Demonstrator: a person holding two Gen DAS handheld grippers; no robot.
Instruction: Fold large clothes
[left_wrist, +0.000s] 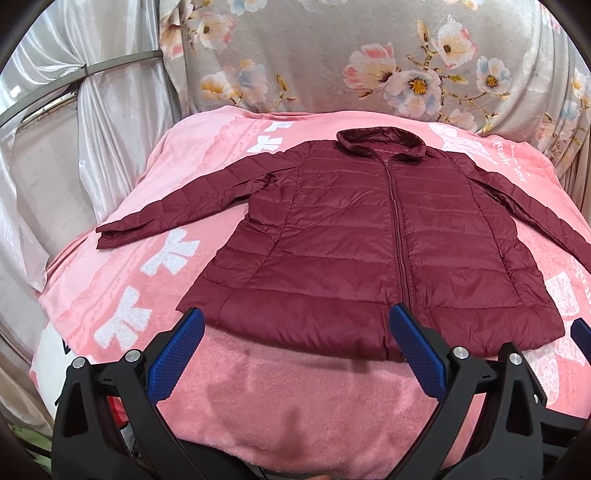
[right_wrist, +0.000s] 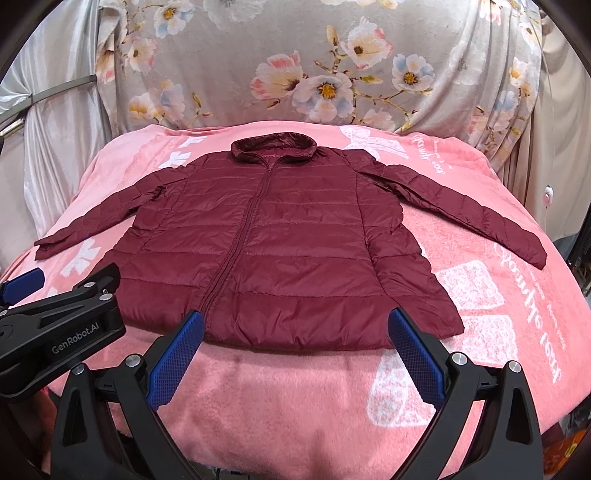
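Maroon quilted jacket (left_wrist: 369, 236) spread flat, front up, zipped closed, across centre of frame on pink fleece blanket (left_wrist: 280, 398). Collar toward top of frame, hem toward bottom. Both sleeves extended outward: one sleeve (left_wrist: 173, 210) running to left edge of frame, the other sleeve (right_wrist: 465, 218) running to right edge of the right wrist view. Floral drape (left_wrist: 332, 55) filling upper frame behind the blanket.

Left gripper (left_wrist: 295, 334): jaws apart, holding nothing, poised just short of the hem at lower centre. Right gripper (right_wrist: 295, 334): jaws apart, holding nothing, likewise at the hem, lower centre of its own view. No contact with the fabric visible in either view.

Stage, as judged: no fold yet made; garment laid out and ready for a first fold.

Handling, as judged:
- Light, puffy, soft; no stiffness to hold a crease, so likely to spring back unless pressed down.
- Shell looks smooth and slightly glossy; likely slippery between pads. Deep bite recommended, not a tip pinch.
- Fleece beneath likely to drag on fabric; lift before moving, not slide.

Suggested hold points:
- Sleeve cuff at far left or far right, for folding a sleeve inward across the body.
- Hem corner and shoulder seam on one side, for folding a side panel toward the zipper (right_wrist: 240, 236).
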